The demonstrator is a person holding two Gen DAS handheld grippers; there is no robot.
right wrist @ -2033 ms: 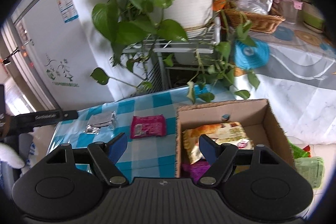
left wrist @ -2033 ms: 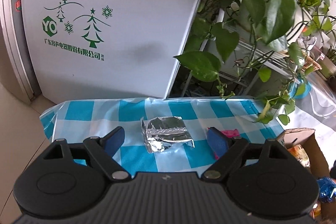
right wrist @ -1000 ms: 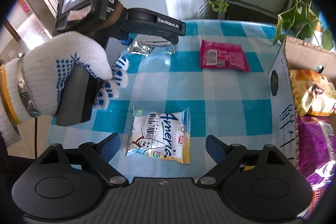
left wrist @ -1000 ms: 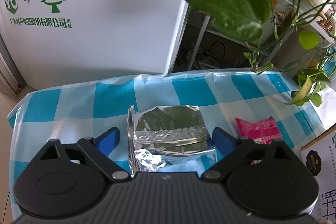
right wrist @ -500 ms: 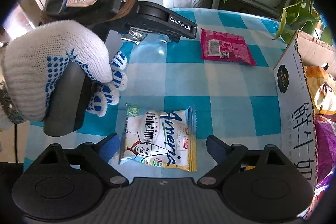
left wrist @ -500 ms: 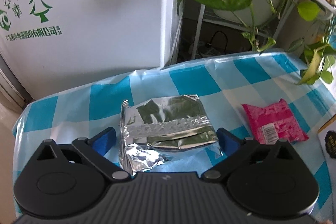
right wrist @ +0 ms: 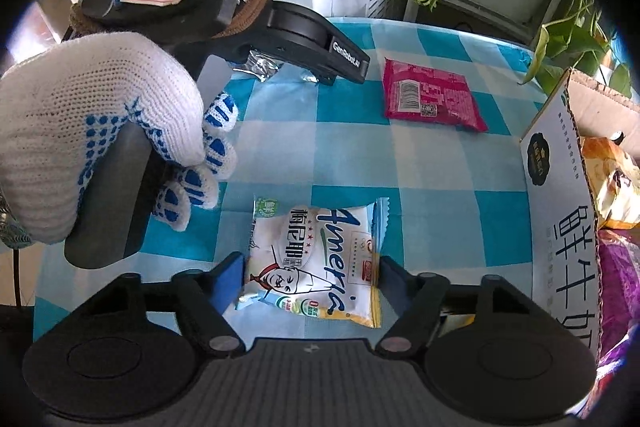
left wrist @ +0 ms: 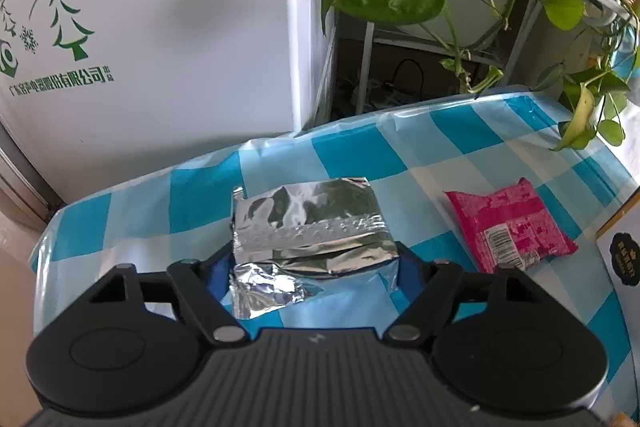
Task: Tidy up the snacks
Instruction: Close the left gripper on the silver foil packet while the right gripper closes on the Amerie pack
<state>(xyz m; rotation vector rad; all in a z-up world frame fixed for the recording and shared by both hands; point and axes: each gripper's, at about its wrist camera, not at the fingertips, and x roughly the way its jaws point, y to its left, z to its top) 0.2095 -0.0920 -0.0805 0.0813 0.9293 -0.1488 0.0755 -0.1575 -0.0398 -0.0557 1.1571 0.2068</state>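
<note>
You've 3 loose packs: L gripper (left wrist: 314, 273) just closed, pinching 1 silver pack (left wrist: 308, 227); R gripper (right wrist: 310, 281) just closed, pinching 1 white pack (right wrist: 316, 259); 1 pink pack (right wrist: 430, 99) free.

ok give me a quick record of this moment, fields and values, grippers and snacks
left gripper: jaws just closed in, pads against the foil pack
right gripper: jaws just closed in, pads against the white pack
pink pack: loose on the checked cloth
box: at the right, snacks inside
</note>
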